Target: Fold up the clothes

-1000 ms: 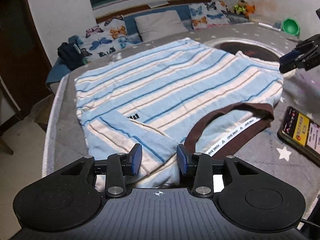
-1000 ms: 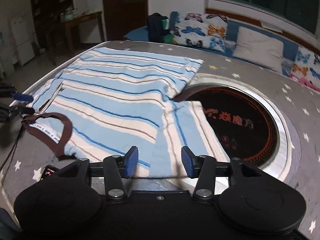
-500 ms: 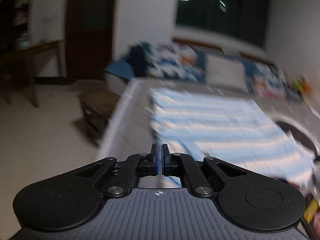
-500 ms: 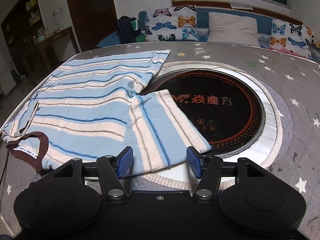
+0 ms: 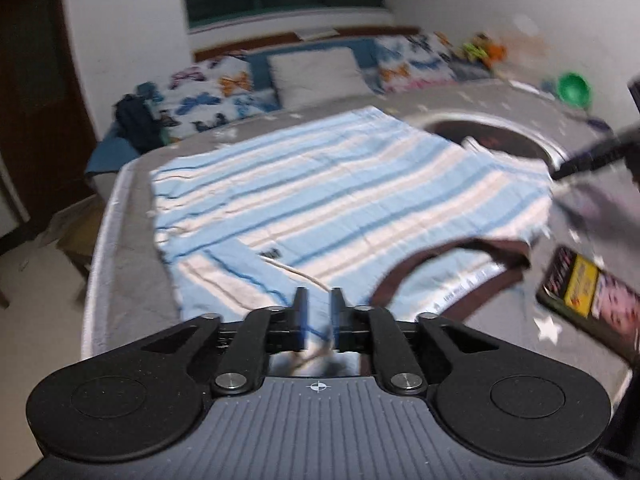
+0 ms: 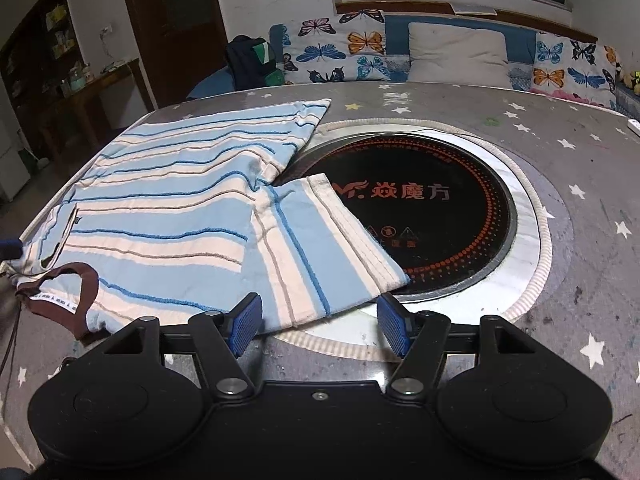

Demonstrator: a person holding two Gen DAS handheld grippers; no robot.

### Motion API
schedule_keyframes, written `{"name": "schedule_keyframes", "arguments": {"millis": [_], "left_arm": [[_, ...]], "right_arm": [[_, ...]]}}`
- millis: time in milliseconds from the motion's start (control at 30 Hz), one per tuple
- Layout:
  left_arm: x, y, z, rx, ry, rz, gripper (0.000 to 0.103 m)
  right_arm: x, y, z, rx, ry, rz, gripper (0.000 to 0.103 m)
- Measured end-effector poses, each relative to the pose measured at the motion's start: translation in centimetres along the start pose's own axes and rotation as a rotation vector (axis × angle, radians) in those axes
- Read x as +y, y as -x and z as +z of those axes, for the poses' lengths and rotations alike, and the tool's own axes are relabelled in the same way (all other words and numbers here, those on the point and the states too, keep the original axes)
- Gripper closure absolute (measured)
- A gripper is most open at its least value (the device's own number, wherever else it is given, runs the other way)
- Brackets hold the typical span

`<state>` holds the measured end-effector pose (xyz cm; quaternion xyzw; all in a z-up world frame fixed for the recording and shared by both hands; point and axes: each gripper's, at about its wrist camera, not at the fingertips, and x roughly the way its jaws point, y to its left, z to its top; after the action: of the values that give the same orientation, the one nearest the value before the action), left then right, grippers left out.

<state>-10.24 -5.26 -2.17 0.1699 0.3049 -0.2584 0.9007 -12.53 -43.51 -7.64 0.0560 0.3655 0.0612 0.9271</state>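
A blue and white striped T-shirt (image 5: pixel 340 196) lies flat on the grey starred table (image 6: pixel 580 152), its brown collar (image 5: pixel 460 256) towards me. My left gripper (image 5: pixel 318 304) hovers over the near sleeve; its jaws are opening, a narrow gap shows, and no cloth is pinched. In the right wrist view the shirt (image 6: pixel 172 200) spreads left and its other sleeve (image 6: pixel 320 248) lies over the rim of a round black hob (image 6: pixel 432 216). My right gripper (image 6: pixel 320 320) sits just short of that sleeve's hem, its jaws wide and still opening, with nothing gripped.
A phone (image 5: pixel 592 292) lies on the table right of the collar. A green bowl (image 5: pixel 574 88) stands at the far right. Butterfly cushions (image 6: pixel 360 52) and a dark backpack (image 6: pixel 252 60) line the bench behind. The table's left edge (image 5: pixel 96 264) drops to the floor.
The left view swung off towards the floor with its jaws shut, then came back over the shirt with them partly apart. The right gripper's jaws widened and it shifted to face the sleeve.
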Motion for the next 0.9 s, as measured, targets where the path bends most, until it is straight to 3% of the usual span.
{"name": "schedule_keyframes", "arguments": {"millis": [233,400,467,567,733,900], "left_arm": [[-0.3,-2.4,-0.6,0.057,-0.043,0.008,0.071],[0.0,-3.0,-1.0,0.044,-0.061,-0.007,0.091],[0.1,-2.8,-1.1,0.018,-0.043,0.02,0.096],[1.9,-1.6,-0.9,-0.041,0.064,0.053,0.098],[8.5,3.1,-1.1,-0.202,0.372,0.208,0.098],[13.8,5.0,-3.5,-0.229,0.579,0.306,0.098]], "right_arm": [[-0.2,-0.1,-0.2,0.004,-0.014,0.003,0.036],[-0.1,-0.2,-0.2,-0.001,-0.021,0.007,0.036],[-0.1,-0.1,-0.2,-0.003,-0.023,0.004,0.036],[0.1,0.1,-0.3,-0.007,-0.025,-0.004,0.036],[0.0,0.4,-0.3,-0.014,-0.022,-0.011,0.036],[0.1,0.3,-0.4,-0.016,-0.027,-0.004,0.036]]}}
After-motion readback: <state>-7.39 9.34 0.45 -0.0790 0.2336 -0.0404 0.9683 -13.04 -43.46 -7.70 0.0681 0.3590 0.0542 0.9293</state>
